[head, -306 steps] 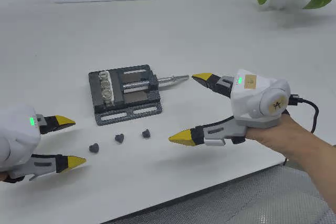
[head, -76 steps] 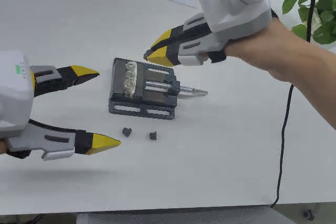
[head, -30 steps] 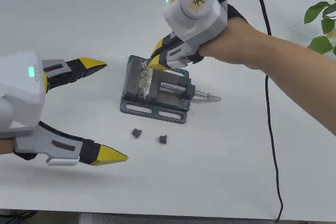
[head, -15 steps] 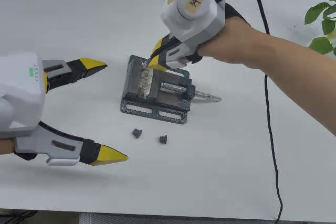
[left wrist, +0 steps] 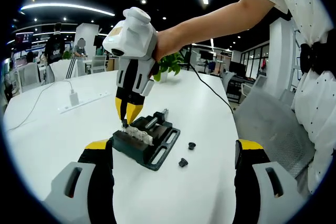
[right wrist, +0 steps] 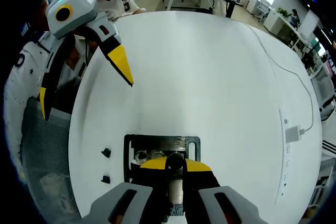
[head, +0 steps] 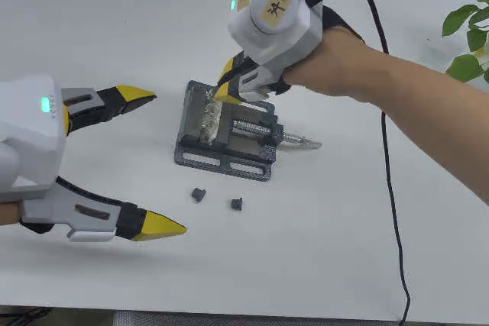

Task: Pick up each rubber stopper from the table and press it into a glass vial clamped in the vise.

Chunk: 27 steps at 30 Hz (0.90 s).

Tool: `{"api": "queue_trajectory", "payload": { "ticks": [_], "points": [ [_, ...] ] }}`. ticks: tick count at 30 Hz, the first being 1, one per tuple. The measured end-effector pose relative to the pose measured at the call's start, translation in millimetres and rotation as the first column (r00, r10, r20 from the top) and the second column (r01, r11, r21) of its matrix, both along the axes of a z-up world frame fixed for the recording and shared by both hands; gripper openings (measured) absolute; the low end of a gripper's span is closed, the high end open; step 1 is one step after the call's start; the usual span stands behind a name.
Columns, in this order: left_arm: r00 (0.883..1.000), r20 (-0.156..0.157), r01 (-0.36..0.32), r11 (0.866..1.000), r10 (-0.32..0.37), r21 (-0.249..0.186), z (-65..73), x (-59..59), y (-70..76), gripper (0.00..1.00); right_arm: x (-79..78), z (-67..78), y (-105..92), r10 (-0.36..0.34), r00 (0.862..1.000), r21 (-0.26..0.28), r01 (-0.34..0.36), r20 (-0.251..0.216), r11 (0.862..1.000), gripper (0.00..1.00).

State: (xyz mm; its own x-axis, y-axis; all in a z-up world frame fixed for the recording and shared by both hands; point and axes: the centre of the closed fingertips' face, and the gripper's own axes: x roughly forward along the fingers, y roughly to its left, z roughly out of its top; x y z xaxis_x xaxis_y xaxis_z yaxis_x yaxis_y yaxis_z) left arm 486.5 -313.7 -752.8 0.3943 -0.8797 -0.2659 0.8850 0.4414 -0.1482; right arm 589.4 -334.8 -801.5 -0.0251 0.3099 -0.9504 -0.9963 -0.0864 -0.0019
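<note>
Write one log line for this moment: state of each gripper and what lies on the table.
right gripper: shut on stopper, at vials in vise | left gripper: open, hovering | table: two loose stoppers

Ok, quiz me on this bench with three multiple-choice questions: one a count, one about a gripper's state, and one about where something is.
1. How many rubber stoppers lie loose on the table?
A) one
B) two
C) four

2. What state is the left gripper in?
A) shut on a vial
B) shut on a stopper
C) open, holding nothing

3. Where is the right gripper working?
A) at the glass vials in the vise
B) down on the loose stoppers
C) beside the left gripper

Answers:
1 B: one and another lie on the near side of the vise.
2 C: its fingers are spread wide, with nothing between them.
3 A: its yellow tips hold a stopper at the vial row.
</note>
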Motion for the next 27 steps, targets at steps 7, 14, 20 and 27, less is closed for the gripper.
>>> {"api": "queue_trajectory", "payload": {
  "ticks": [7,14,20,27],
  "points": [
    [1.000,0.001,-0.002,1.000,0.002,-0.001,1.3,1.1,0.1,0.96,-1.3,0.7,-0.3,0.013,1.000,-0.001,-0.013,0.000,1.000,0.05],
    [1.000,0.001,-0.003,1.000,0.003,0.002,1.9,0.5,1.6,0.96,-0.1,1.3,-0.7,0.018,1.000,0.010,-0.018,-0.002,1.000,0.06],
    [1.000,-0.003,-0.009,1.000,0.009,-0.001,1.4,1.0,1.8,0.96,0.7,1.4,-1.1,0.020,1.000,0.016,-0.020,-0.005,1.000,0.07],
    [1.000,-0.003,-0.007,1.000,0.007,0.000,1.1,2.5,1.1,0.95,1.6,2.9,0.9,0.012,1.000,0.037,-0.012,-0.004,0.999,0.11]
  ]
}}
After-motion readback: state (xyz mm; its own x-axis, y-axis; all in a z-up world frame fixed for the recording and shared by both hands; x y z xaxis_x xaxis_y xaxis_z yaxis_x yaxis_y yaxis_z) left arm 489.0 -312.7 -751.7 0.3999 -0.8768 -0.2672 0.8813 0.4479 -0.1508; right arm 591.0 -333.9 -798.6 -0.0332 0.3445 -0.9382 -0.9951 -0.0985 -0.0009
